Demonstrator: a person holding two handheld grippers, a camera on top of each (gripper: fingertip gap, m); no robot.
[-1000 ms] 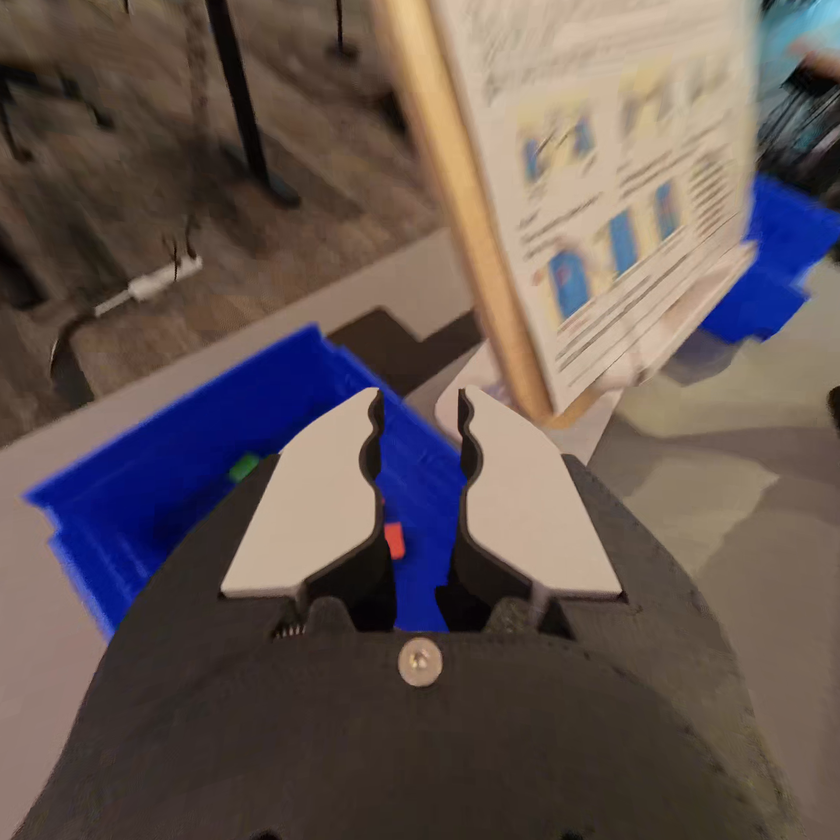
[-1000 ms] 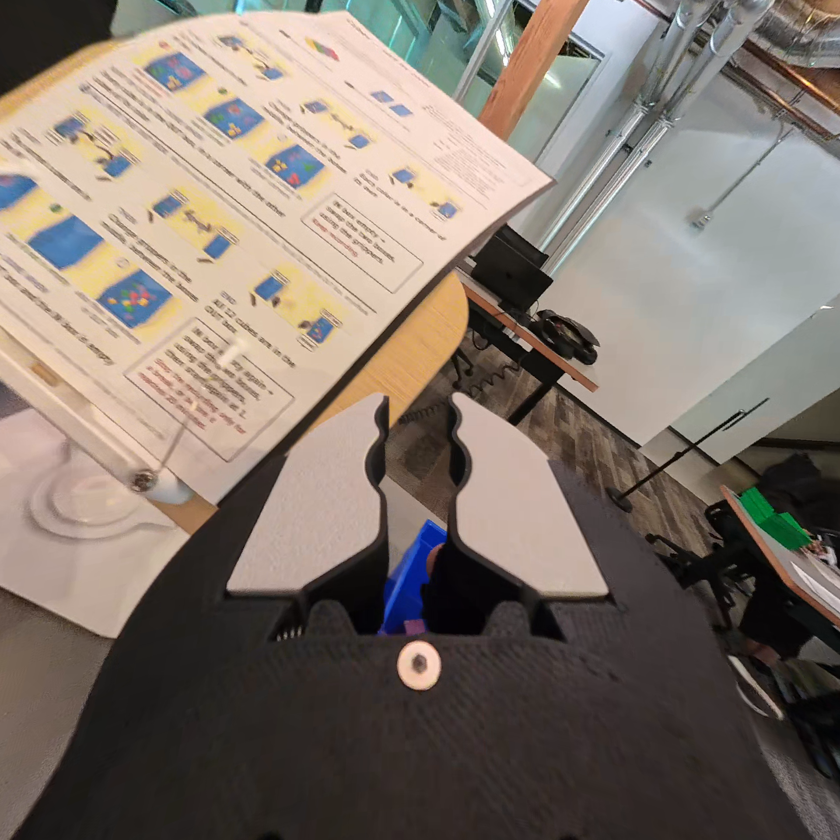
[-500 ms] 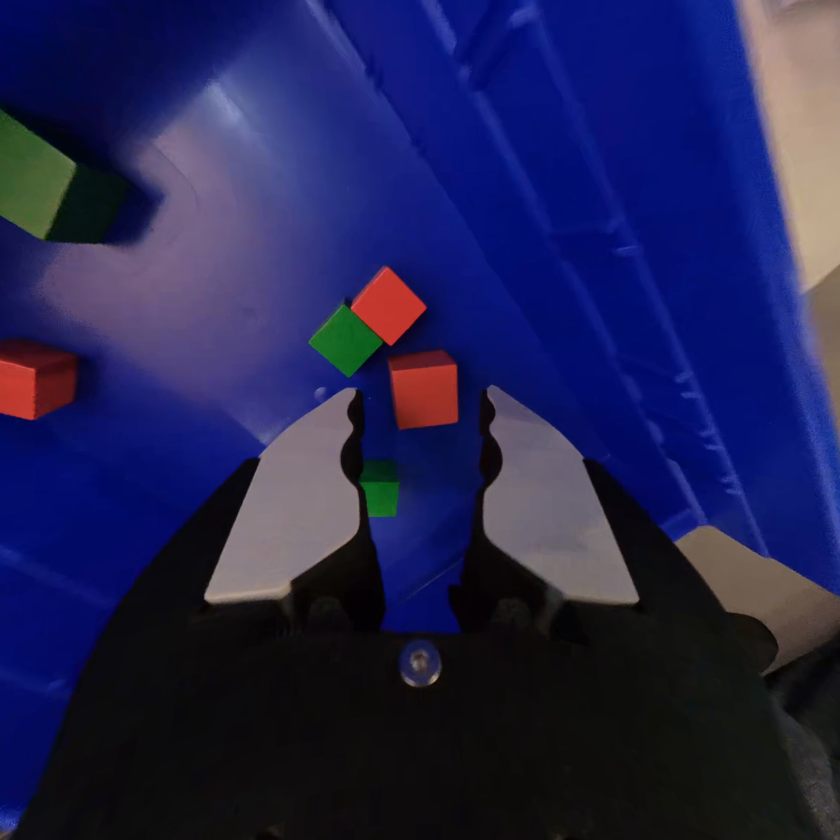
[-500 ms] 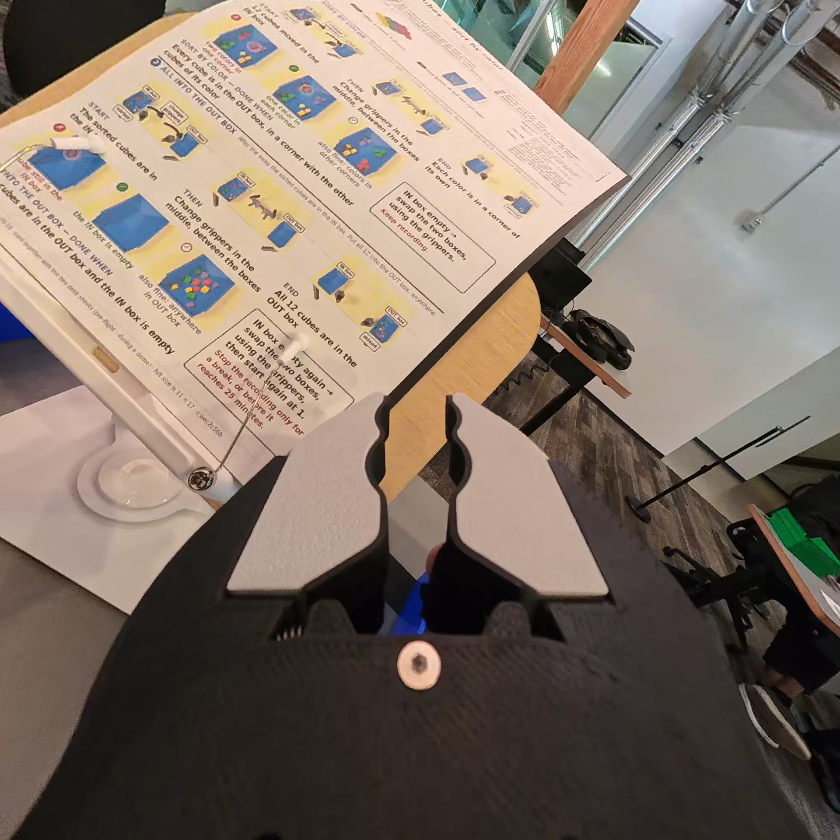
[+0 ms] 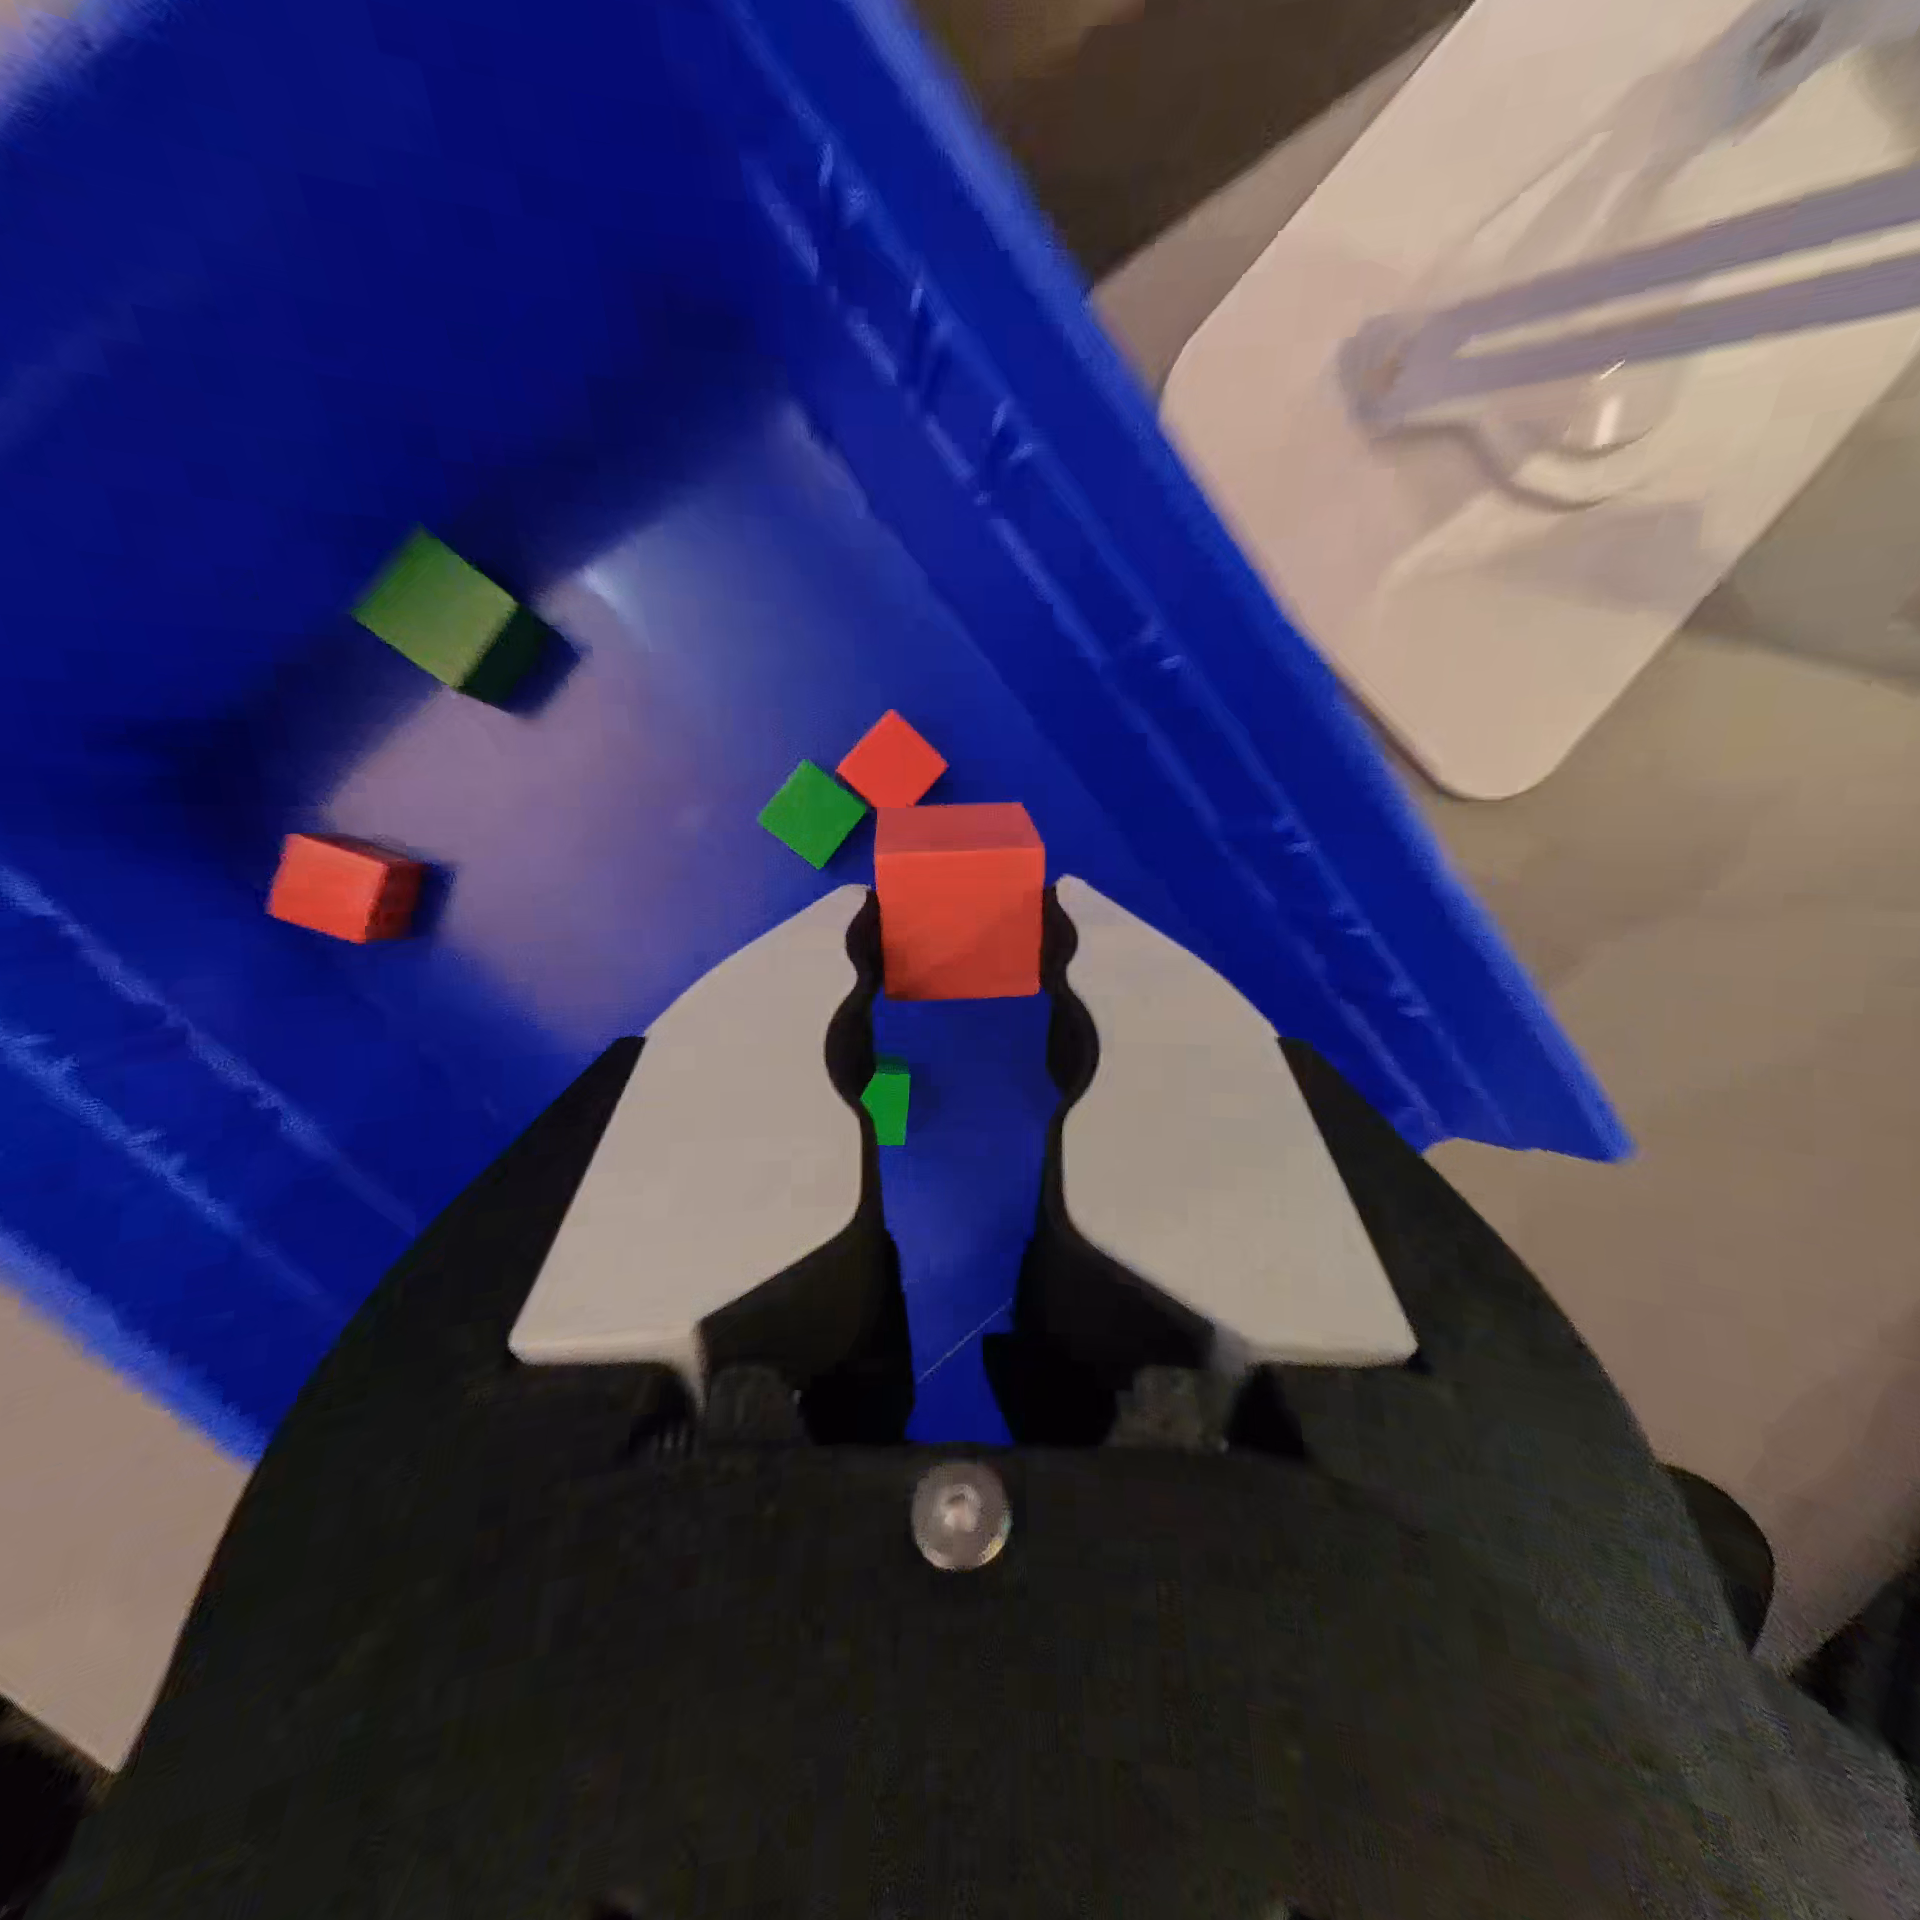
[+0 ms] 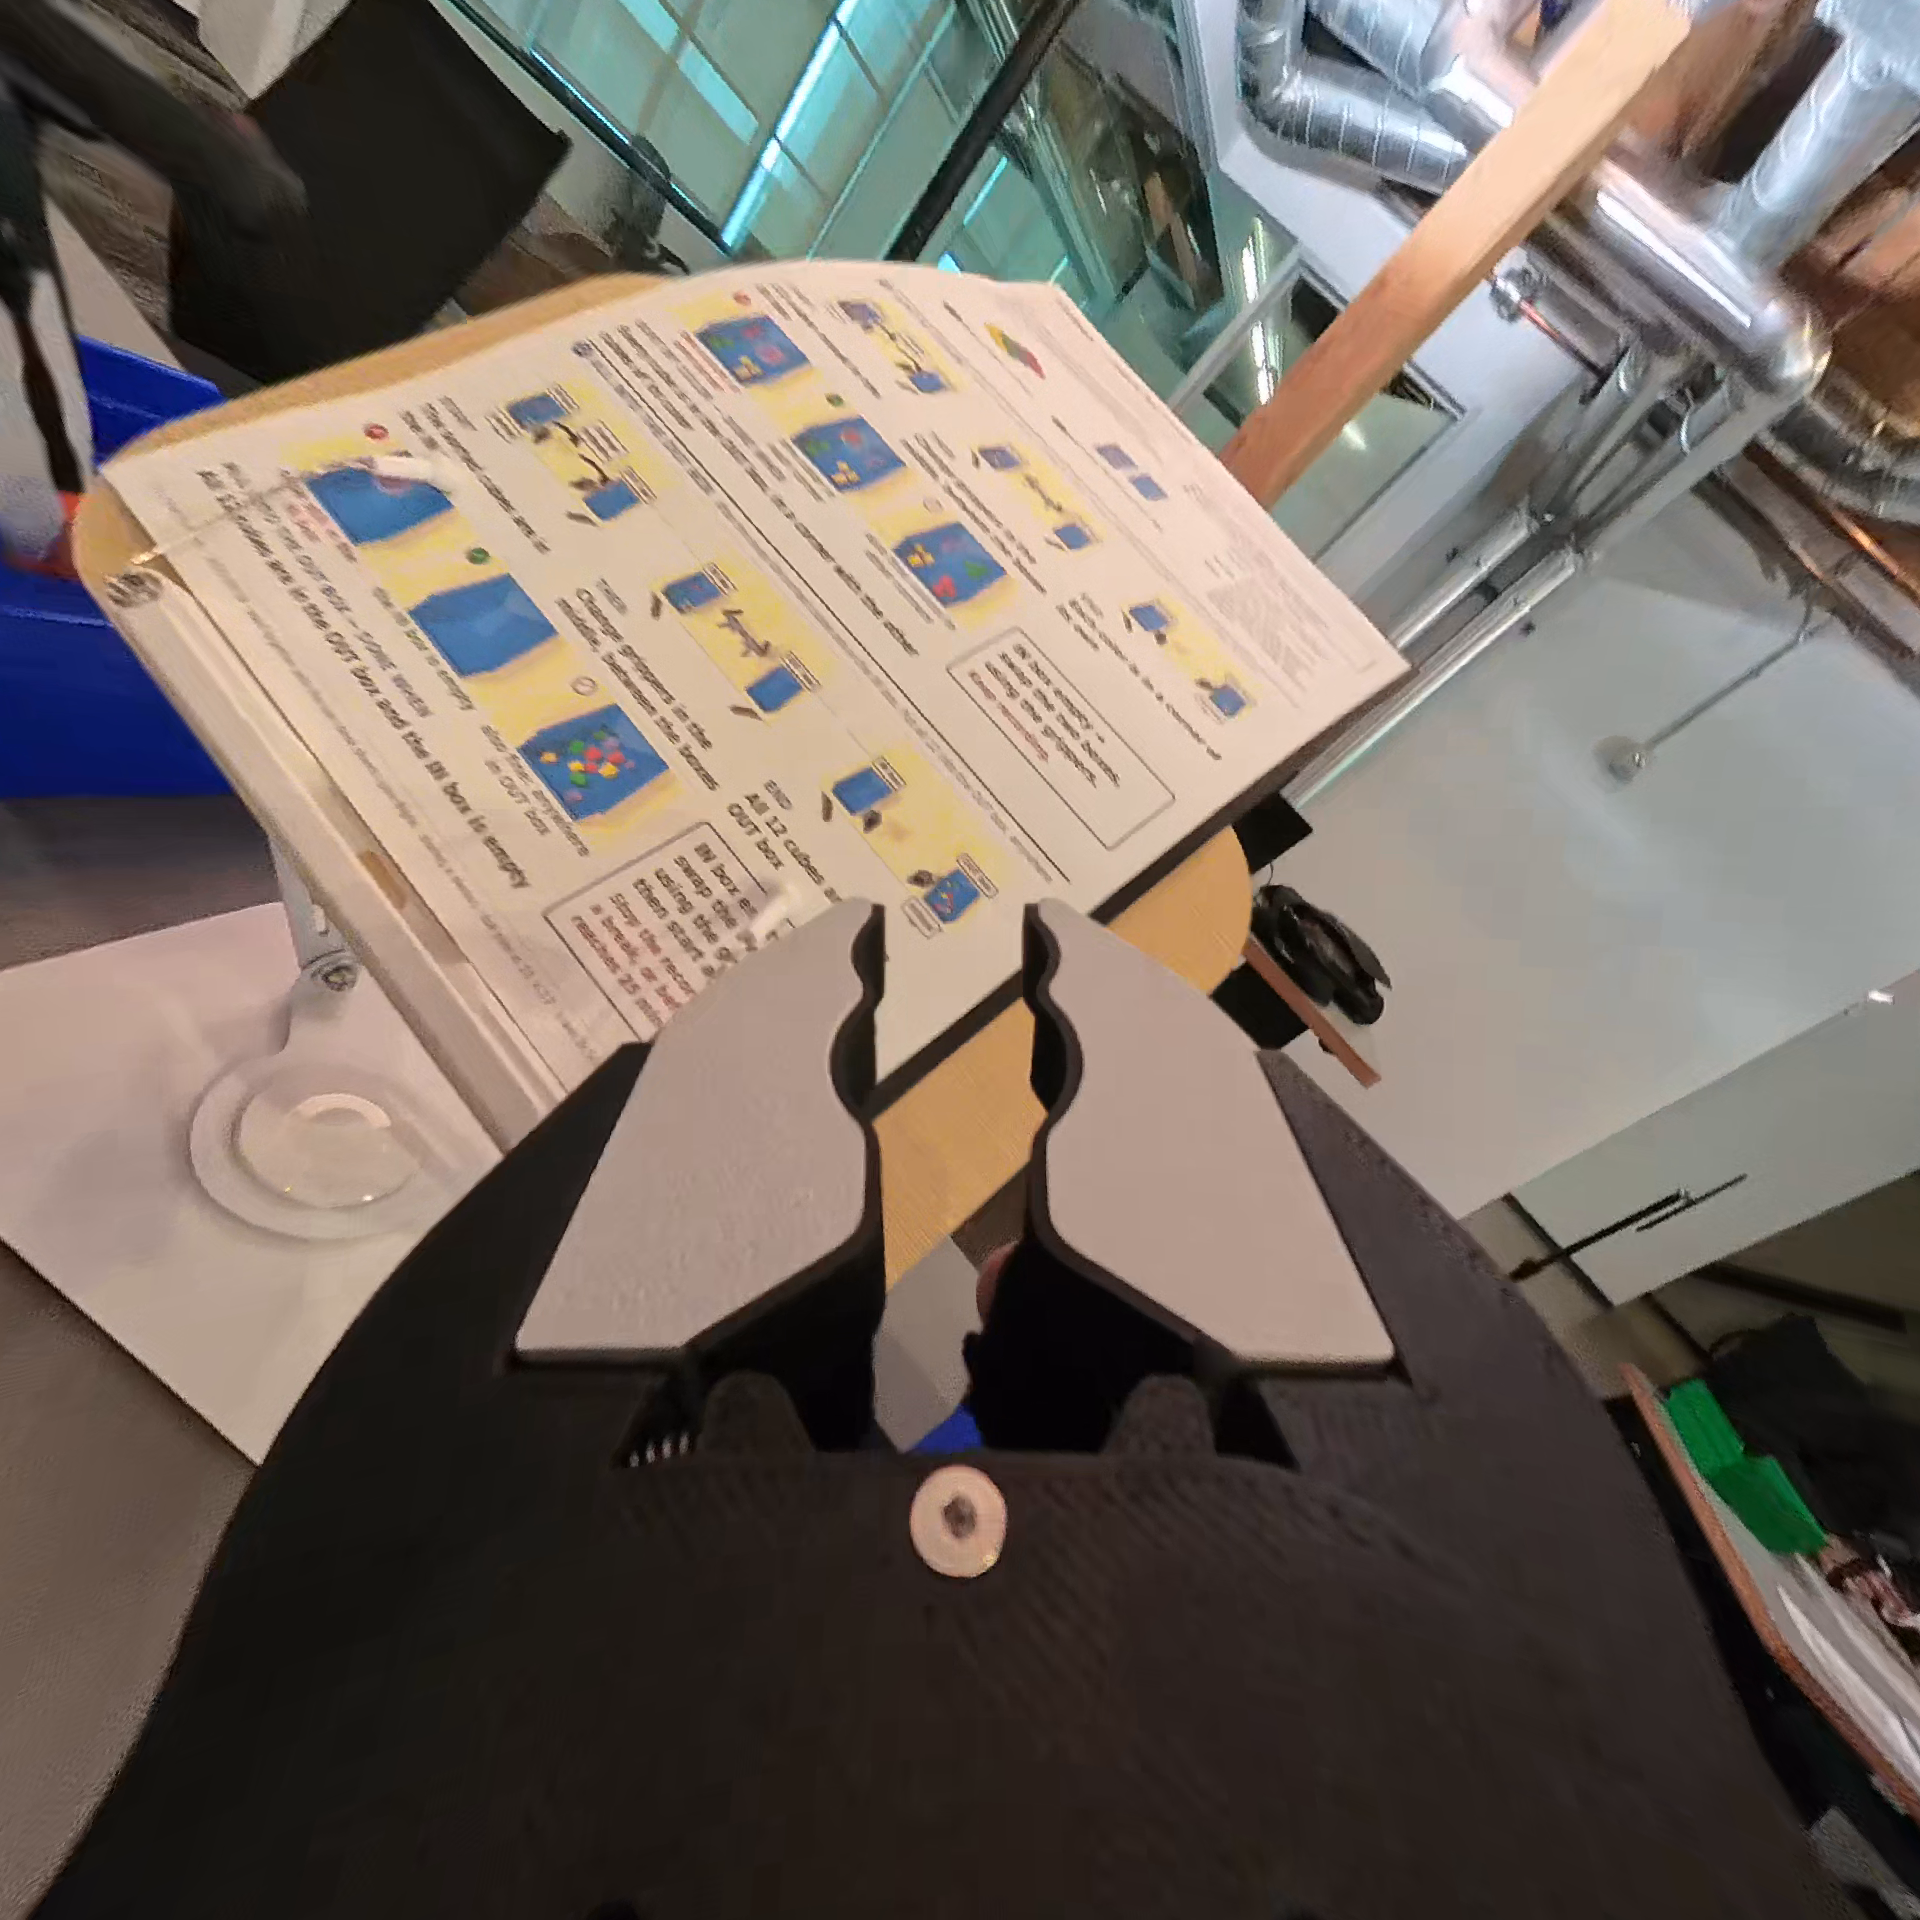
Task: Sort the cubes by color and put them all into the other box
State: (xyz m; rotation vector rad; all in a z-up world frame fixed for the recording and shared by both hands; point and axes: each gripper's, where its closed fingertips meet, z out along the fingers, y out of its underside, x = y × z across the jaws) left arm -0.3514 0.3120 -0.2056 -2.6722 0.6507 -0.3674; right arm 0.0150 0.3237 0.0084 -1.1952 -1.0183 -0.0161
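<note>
In the left wrist view my left gripper is shut on a red cube, held between both fingertips above the floor of the blue box. Inside the box lie a red cube touching a green cube, a larger-looking green cube, another red cube and a small green cube seen between my fingers. In the right wrist view my right gripper is open and holds nothing; it is raised and points at an instruction sheet.
The sheet rests on a wooden board on a white stand with a round base. The stand's white base plate lies right of the box. A blue box shows at the far left of the right wrist view. Grey tabletop surrounds them.
My left gripper went down into the box, opened around the red cube, then shut on it and lifted it off the floor. My right gripper stayed raised and turned a little.
</note>
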